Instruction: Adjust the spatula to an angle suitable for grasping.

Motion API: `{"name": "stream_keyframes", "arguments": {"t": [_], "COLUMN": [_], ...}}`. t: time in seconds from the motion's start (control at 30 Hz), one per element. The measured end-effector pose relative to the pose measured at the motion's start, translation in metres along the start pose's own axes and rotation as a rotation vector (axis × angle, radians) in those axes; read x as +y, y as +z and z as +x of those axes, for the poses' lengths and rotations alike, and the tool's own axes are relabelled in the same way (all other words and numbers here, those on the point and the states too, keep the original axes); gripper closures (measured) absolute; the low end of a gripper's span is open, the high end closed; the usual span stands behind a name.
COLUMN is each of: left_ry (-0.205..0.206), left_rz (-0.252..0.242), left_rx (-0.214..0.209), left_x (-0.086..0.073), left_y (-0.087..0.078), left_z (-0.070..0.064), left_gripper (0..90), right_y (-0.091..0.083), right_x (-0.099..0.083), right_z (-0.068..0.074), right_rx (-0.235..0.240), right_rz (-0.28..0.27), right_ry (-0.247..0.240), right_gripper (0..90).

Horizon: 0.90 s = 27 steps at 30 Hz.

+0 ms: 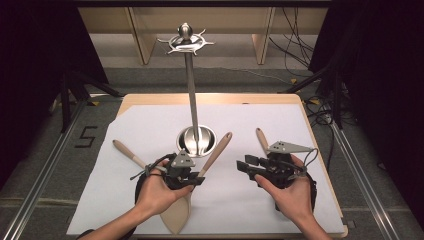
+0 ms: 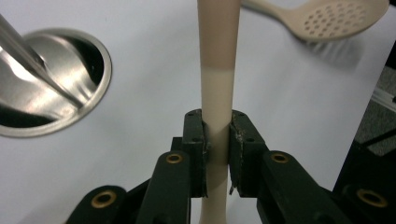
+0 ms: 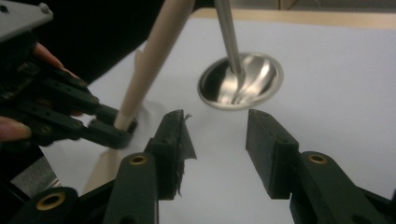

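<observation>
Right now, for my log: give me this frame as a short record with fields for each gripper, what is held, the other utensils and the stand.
left gripper: shut on spatula
spatula: jaws clamp its handle; blade lies near the table's front edge
right gripper: open, holds nothing, jaws point toward the stand's base
stand: upright steel pole on a round base, hook ring on top, nothing hanging
slotted spoon: lies on the white sheet
third utensil: lies left of the left gripper
surface: white sheet over a wooden table
</observation>
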<state>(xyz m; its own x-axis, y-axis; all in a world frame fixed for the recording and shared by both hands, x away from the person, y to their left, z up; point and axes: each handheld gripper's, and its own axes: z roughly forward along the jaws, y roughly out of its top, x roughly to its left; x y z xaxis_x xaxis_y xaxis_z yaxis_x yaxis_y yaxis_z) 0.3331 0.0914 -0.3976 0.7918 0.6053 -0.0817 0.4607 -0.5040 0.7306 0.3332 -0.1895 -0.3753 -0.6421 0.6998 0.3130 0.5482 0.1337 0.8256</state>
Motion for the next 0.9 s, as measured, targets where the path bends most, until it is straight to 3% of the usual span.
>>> {"name": "stream_keyframes", "arguments": {"t": [0.03,0.07,0.1,0.13,0.2,0.27,0.33,0.43,0.5,0.53,0.57,0.6,0.73,0.77,0.8,0.9], "left_ry": [-0.002,-0.001,0.003,0.002,0.003,0.000,-0.001,-0.002,0.008,0.006,0.012,0.019,0.009,0.011,0.010,0.012], "left_rz": [-0.010,-0.015,-0.019,-0.023,-0.031,-0.040,-0.051,-0.065,-0.070,-0.072,-0.077,-0.084,-0.083,-0.084,-0.083,-0.100], "left_rx": [0.002,0.005,0.007,0.008,0.002,0.007,0.009,0.016,0.020,0.018,0.016,0.016,0.015,0.018,0.024,0.019], "left_x": [0.002,0.003,0.005,0.006,0.008,0.010,0.012,0.015,0.018,0.018,0.019,0.020,0.022,0.022,0.022,0.023], "left_y": [-0.001,-0.001,-0.002,-0.001,-0.001,-0.001,-0.001,-0.002,-0.002,-0.002,-0.001,-0.001,0.000,0.001,0.001,0.001], "left_z": [-0.001,-0.001,-0.002,-0.002,-0.002,-0.003,-0.003,-0.005,-0.005,-0.005,-0.005,-0.005,-0.006,-0.007,-0.007,-0.007], "left_gripper": [77.8,77.8,77.8,77.8,77.7,77.8,77.8,77.8,77.8,77.8,77.8,77.8,77.7,77.6,77.6,77.5], "right_y": [-0.001,0.002,0.002,0.005,0.007,0.009,0.011,0.014,0.016,0.017,0.019,0.019,0.026,0.027,0.028,0.028], "right_x": [0.003,0.006,0.009,0.012,0.016,0.021,0.024,0.030,0.033,0.035,0.036,0.038,0.041,0.042,0.044,0.046], "right_z": [0.006,0.005,0.009,0.010,0.015,0.018,0.023,0.024,0.027,0.029,0.029,0.031,0.031,0.033,0.032,0.036], "right_rx": [0.009,0.018,0.015,0.032,0.038,0.035,0.052,0.048,0.051,0.055,0.051,0.048,0.039,0.031,0.022,0.028], "right_rz": [0.004,-0.024,-0.029,-0.057,-0.059,-0.074,-0.092,-0.114,-0.123,-0.119,-0.127,-0.115,-0.140,-0.131,-0.133,-0.132], "right_ry": [0.050,0.003,0.011,-0.011,0.005,-0.019,0.002,-0.020,-0.010,0.002,-0.017,0.002,0.000,0.023,-0.001,0.026], "right_gripper": [56.3,55.6,55.3,55.3,55.3,54.8,54.0,53.7,53.6,53.6,53.7,53.9,58.2,60.2,62.9,70.0]}}
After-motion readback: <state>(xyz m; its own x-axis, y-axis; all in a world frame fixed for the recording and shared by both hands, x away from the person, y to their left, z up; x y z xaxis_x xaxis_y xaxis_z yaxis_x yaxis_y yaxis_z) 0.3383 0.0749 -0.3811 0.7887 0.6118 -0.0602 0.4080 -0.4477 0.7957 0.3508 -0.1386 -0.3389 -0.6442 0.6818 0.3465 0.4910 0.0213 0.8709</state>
